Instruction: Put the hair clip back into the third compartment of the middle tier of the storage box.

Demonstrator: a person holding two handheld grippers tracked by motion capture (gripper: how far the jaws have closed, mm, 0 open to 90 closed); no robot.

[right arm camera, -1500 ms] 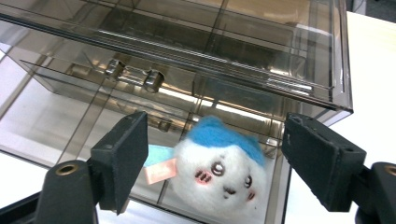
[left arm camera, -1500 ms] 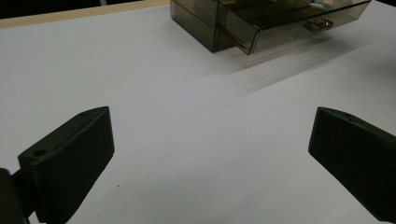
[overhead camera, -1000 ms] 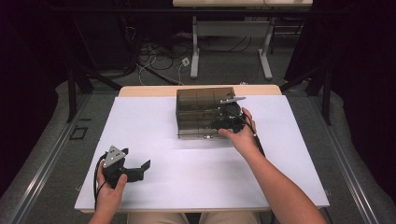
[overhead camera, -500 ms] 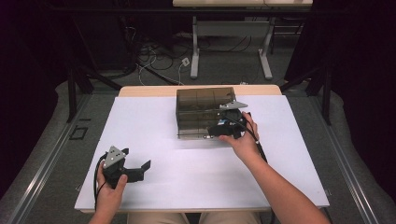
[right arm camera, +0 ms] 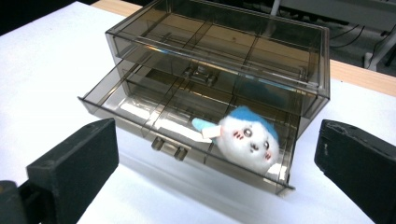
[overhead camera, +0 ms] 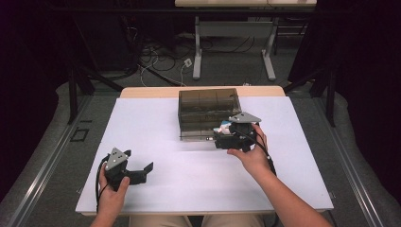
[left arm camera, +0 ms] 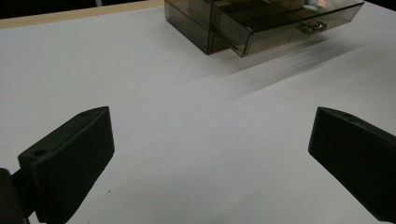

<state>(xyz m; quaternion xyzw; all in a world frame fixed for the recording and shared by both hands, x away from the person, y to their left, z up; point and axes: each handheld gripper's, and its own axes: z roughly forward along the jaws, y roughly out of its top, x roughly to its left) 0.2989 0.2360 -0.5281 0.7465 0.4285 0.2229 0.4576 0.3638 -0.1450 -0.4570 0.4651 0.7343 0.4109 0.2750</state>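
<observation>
Small round white plush toy with blue cap (right arm camera: 248, 137) lies in right end of pulled-out lower drawer (right arm camera: 187, 122) of smoked clear plastic drawer box (overhead camera: 208, 111) on white worktop (overhead camera: 156, 127). Judged soft, light, squashy — pinch across body. Drawer likely light, slides easily — take by small front handle (right arm camera: 169, 148). Right tool (right arm camera: 219, 186) jaws wide, empty; left tool (left arm camera: 210, 163) wide, empty, well apart.

Smoked plastic drawer box (left arm camera: 243, 23): top and right end cut by the left gripper view's upper edge; a motion-smeared streak lies on the white table (left arm camera: 187, 140) beside it.
Plush toy (overhead camera: 223, 127): in the high view mostly hidden behind the right gripper (overhead camera: 222, 141); features too small to tell.
Left gripper (left arm camera: 210, 154): both jaws cut by the frame edges.
Person's forearms: cut at the high view's bottom edge.
</observation>
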